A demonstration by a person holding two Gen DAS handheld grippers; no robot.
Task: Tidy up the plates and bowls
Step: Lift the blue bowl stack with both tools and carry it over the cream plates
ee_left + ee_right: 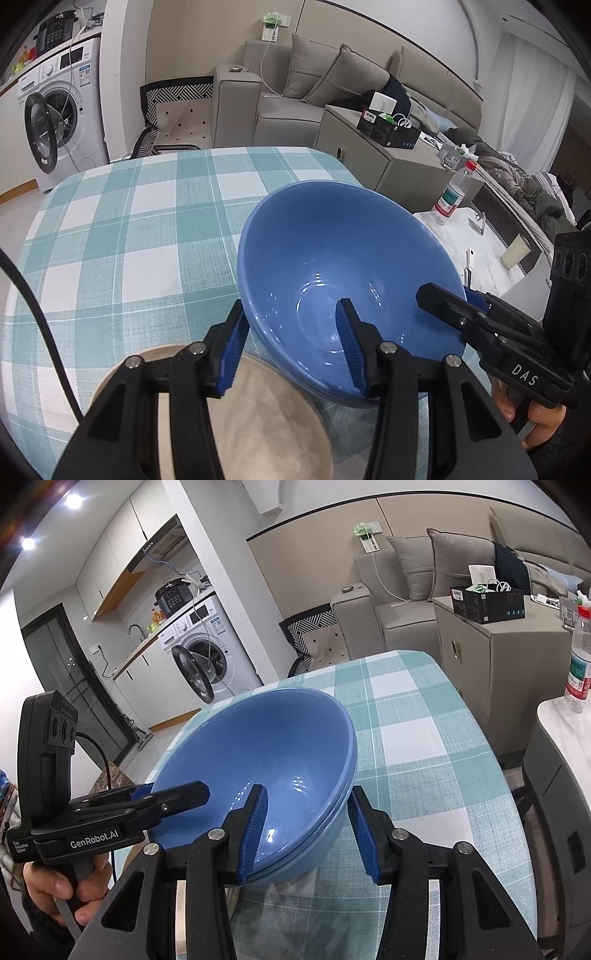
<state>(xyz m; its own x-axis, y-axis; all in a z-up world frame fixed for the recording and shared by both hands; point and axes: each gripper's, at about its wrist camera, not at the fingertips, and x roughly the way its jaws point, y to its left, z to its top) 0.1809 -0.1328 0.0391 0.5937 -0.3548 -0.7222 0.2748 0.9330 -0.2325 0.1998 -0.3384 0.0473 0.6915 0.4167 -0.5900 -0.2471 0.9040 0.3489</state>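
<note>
Blue bowl (347, 273) tilted, raised above the checked table (129, 229), gripped from two sides. It looks like two nested bowls: double rim seen from the right wrist view. Left gripper (295, 347) fingers clamp the near rim, one inside, one outside. Right gripper (310, 830) fingers do the same on its side of the rim. Beige plate (266, 417) lies below on the table. Gripper bodies read "DAS" and "GenRobot.AI". Bottle (453, 194) label illegible.

a small home: grey sofa (295, 96), washing machine (59, 122) beside kitchen cabinets (122, 546), checked tablecloth (129, 229).
</note>
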